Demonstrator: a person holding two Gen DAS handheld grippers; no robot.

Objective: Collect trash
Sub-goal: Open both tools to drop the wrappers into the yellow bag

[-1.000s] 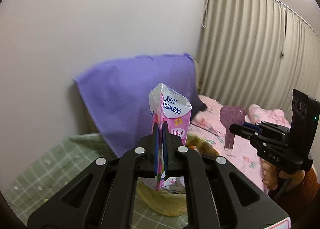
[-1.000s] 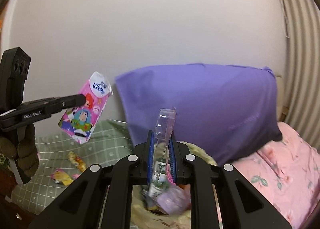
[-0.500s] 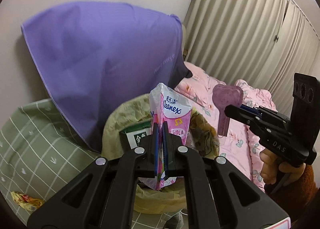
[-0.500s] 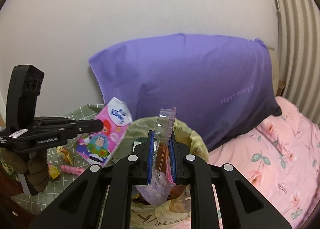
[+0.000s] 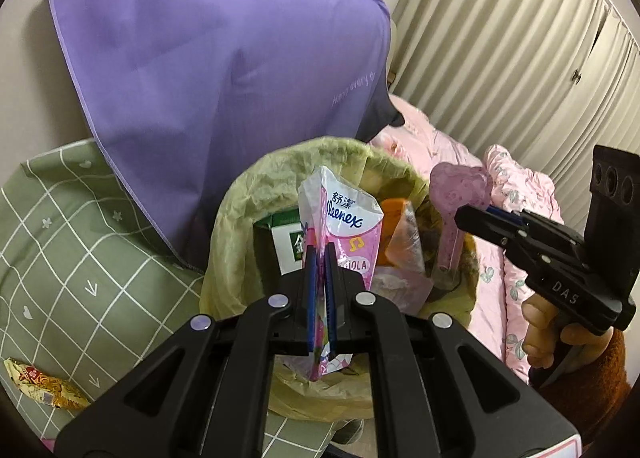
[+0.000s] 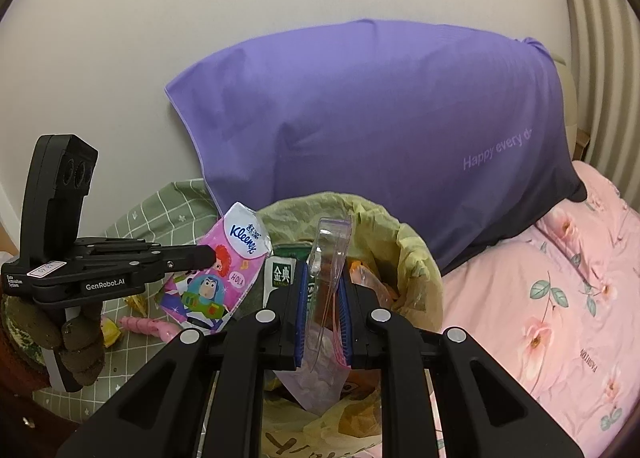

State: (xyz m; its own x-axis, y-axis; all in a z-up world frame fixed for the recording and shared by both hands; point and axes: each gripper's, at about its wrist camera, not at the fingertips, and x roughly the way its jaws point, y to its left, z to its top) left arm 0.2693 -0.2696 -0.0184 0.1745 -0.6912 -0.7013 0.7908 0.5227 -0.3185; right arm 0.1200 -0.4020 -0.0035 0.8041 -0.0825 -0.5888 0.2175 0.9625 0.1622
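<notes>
My left gripper (image 5: 319, 254) is shut on a pink Kleenex tissue pack (image 5: 348, 226), held over the left rim of a bin lined with a yellow-green bag (image 5: 256, 194). The left gripper (image 6: 210, 257) and the pack (image 6: 216, 278) also show in the right wrist view. My right gripper (image 6: 323, 278) is shut on a clear plastic blister package (image 6: 330, 246) with a purple heart-shaped end (image 5: 460, 186), held over the bin (image 6: 420, 258). The right gripper (image 5: 466, 216) also shows in the left wrist view. The bin holds a green carton (image 5: 286, 242) and orange wrappers (image 5: 394, 218).
A purple pillow (image 6: 380, 130) leans on the wall behind the bin. A pink floral quilt (image 6: 560, 298) lies to the right. On the green checked sheet (image 5: 60, 238) lie a yellow snack wrapper (image 5: 40, 382) and pink and yellow wrappers (image 6: 140, 324). Curtains (image 5: 500, 38) hang at the right.
Both grippers have come down and forward with their items, from in front of the pillow to just over the bin's opening. Both stay shut.
</notes>
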